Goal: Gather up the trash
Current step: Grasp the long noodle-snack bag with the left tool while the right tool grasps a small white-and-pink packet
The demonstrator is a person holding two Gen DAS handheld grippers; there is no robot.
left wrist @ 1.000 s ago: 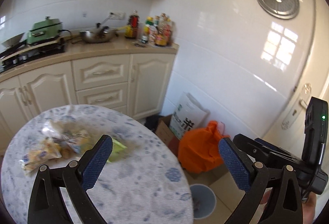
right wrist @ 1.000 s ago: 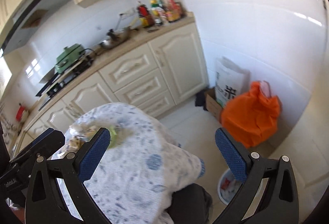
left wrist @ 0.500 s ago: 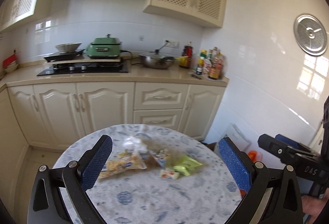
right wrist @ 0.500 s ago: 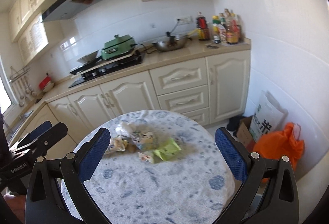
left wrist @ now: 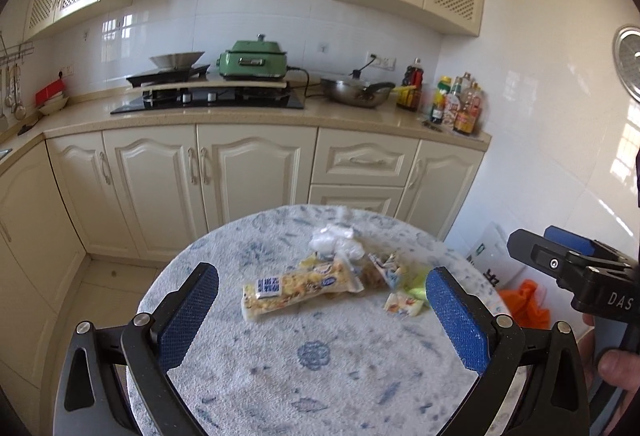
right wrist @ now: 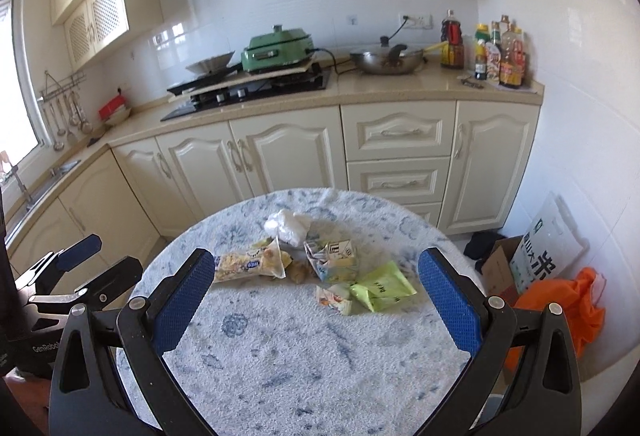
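Note:
A pile of trash lies on the round blue-and-white table (right wrist: pixel 280 364): a long yellow snack wrapper (right wrist: pixel 250 264) (left wrist: pixel 300 288), crumpled white tissue (right wrist: pixel 288 226) (left wrist: pixel 334 242), a flattened carton (right wrist: pixel 334 256), a green packet (right wrist: pixel 382 286) and a small torn wrapper (right wrist: pixel 334 300) (left wrist: pixel 402 304). My left gripper (left wrist: pixel 322 320) is open and empty, above the table's near side. My right gripper (right wrist: pixel 316 308) is open and empty, also short of the pile. Each gripper shows at the edge of the other's view.
Cream kitchen cabinets (right wrist: pixel 400 151) and a counter with stove, green cooker (right wrist: pixel 280 49), pan and bottles stand behind the table. To the right on the floor are an orange bag (right wrist: pixel 576 312), a white sack (right wrist: pixel 548 252) and a cardboard box (right wrist: pixel 496 264).
Both views swung left from the right wall and floor bin to face the table and cabinets head-on. The trash pile came to centre between the fingers. Both grippers stayed open.

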